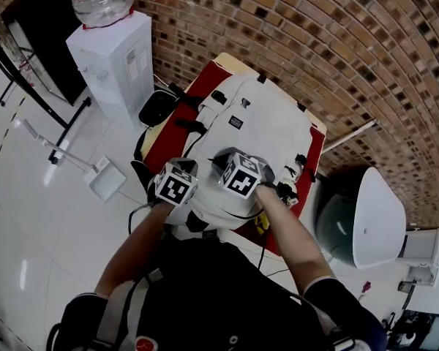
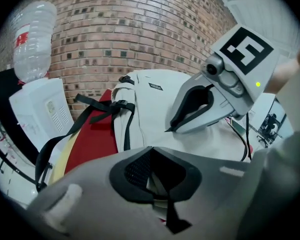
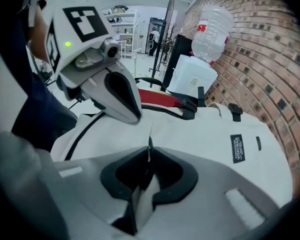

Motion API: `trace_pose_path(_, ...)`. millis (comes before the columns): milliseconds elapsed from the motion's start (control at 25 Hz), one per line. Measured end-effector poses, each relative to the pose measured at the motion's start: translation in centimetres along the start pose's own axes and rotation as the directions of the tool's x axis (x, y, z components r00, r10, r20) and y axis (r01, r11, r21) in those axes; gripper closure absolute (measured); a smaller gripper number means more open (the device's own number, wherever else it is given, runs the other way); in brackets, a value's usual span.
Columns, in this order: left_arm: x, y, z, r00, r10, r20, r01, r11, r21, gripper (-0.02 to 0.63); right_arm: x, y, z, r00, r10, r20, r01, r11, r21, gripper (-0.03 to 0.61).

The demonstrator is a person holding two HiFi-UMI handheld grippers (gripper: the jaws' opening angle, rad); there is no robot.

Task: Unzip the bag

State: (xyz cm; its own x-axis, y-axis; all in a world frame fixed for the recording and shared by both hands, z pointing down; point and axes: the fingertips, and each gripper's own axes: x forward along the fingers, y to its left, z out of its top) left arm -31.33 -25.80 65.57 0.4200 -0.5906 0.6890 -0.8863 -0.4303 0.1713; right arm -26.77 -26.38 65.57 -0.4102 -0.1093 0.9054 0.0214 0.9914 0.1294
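Observation:
A white backpack (image 1: 267,119) lies flat on a red-covered table (image 1: 174,130), its near end toward me. Both grippers sit side by side at that near end. In the right gripper view, my right gripper (image 3: 149,151) is shut on a thin fold of the backpack's (image 3: 210,134) white fabric that sticks up between its tips. My left gripper (image 2: 150,149) has its tips together with a small pale piece of the backpack (image 2: 150,106) showing between them; whether that is the zipper pull I cannot tell. In the head view the marker cubes hide the jaws of the left gripper (image 1: 184,194) and right gripper (image 1: 238,181).
A white water dispenser (image 1: 113,57) with a bottle on top stands left of the table. A brick wall (image 1: 336,42) runs behind. A white rounded chair (image 1: 377,218) is at the right, and a dustpan (image 1: 106,178) lies on the floor. Black straps (image 2: 107,109) hang off the backpack's left side.

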Motion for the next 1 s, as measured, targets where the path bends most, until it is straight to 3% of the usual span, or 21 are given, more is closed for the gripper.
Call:
trace_pose_path(400, -0.1, 0.4, -0.1, 1.000, 0.022, -0.017, -0.022, 1.000, -0.017, 0.614, -3.3, 1.1, -2.8, 1.000, -0.025, 0.013, 0.025, 0.999, -0.030, 0.540)
trace_pose_path(1000, 0.0, 0.4, -0.2, 0.999, 0.015, -0.031, -0.015, 1.000, -0.018, 0.614, -7.7, 1.7, -8.7, 0.994, -0.108, 0.000, 0.107, 0.986, 0.131, 0.540)
